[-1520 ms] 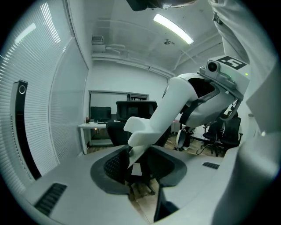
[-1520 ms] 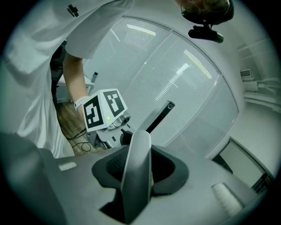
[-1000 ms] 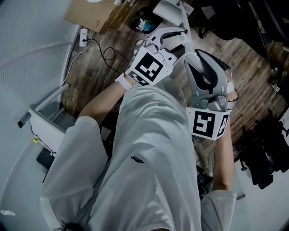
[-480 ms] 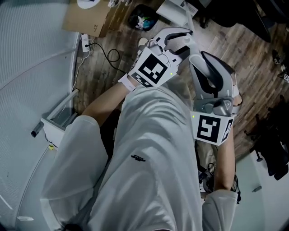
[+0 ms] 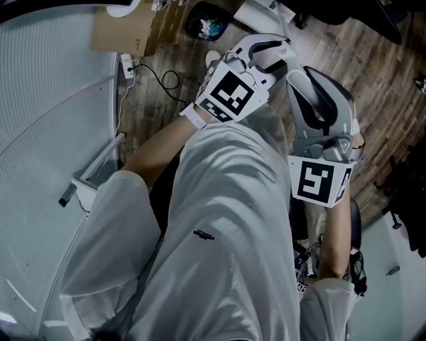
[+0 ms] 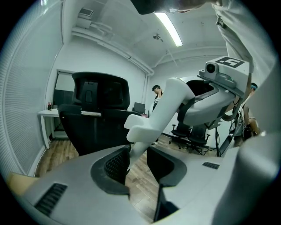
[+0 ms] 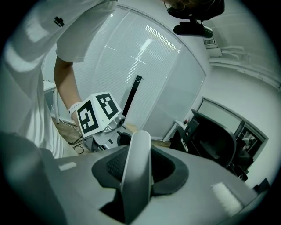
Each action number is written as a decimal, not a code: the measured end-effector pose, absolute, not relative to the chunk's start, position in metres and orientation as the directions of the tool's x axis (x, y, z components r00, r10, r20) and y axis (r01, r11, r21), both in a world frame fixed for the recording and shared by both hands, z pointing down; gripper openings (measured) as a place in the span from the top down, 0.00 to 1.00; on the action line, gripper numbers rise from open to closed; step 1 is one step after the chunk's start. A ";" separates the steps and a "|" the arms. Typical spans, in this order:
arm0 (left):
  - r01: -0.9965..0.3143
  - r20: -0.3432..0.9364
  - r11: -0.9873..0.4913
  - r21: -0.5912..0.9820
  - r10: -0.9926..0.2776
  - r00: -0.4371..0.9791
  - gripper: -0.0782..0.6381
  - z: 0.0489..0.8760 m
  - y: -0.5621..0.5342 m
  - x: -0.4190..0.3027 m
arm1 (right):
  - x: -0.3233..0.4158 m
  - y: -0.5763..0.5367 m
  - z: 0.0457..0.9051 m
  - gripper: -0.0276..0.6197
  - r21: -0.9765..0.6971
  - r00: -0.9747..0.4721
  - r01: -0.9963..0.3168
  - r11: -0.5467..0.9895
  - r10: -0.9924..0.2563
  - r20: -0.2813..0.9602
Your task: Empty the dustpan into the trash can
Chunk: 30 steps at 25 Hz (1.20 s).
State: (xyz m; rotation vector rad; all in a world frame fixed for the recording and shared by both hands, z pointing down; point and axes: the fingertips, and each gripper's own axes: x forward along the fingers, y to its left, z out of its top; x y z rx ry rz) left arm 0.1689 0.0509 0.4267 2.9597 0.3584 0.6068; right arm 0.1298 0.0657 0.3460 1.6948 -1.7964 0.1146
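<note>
Both grippers are at my chest in the head view. My left gripper [image 5: 265,48] [image 6: 138,154] is shut on the thin lower end of a white dustpan handle [image 6: 164,107], which rises toward the right gripper's body. My right gripper [image 5: 317,80] [image 7: 138,169] is shut on a rounded pale handle end [image 7: 140,147] standing upright between its pads. A white piece, likely the dustpan [image 5: 256,12], shows at the top edge, mostly cut off. A little to its left on the wood floor stands the black trash can [image 5: 203,25], with colourful scraps inside.
A cardboard box [image 5: 123,30] lies left of the can, with a power strip [image 5: 125,63] and its cable below it. A white rack [image 5: 93,178] stands by the blind-covered glass wall. Black office chairs [image 6: 99,114] [image 7: 215,147] stand around, and a black pole [image 7: 131,94] leans near the glass.
Both grippers have shifted a little up and right in the head view, each still gripping. The trash can, box and white rack have slid as my view moved.
</note>
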 end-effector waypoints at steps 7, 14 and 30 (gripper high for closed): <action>0.224 0.403 -0.957 0.187 0.282 0.871 0.71 0.464 0.066 0.187 | 0.154 0.076 0.379 0.75 0.294 0.095 -0.953 0.074 -0.848 0.521; 0.271 0.432 -0.924 0.269 0.367 0.824 0.72 0.511 0.069 0.222 | 0.201 0.074 0.422 0.75 0.215 0.115 -0.976 0.017 -0.802 0.586; 0.312 0.530 -0.918 0.244 0.396 0.750 0.72 0.558 0.074 0.212 | 0.264 0.111 0.487 0.75 0.168 0.198 -0.979 -0.118 -0.749 0.632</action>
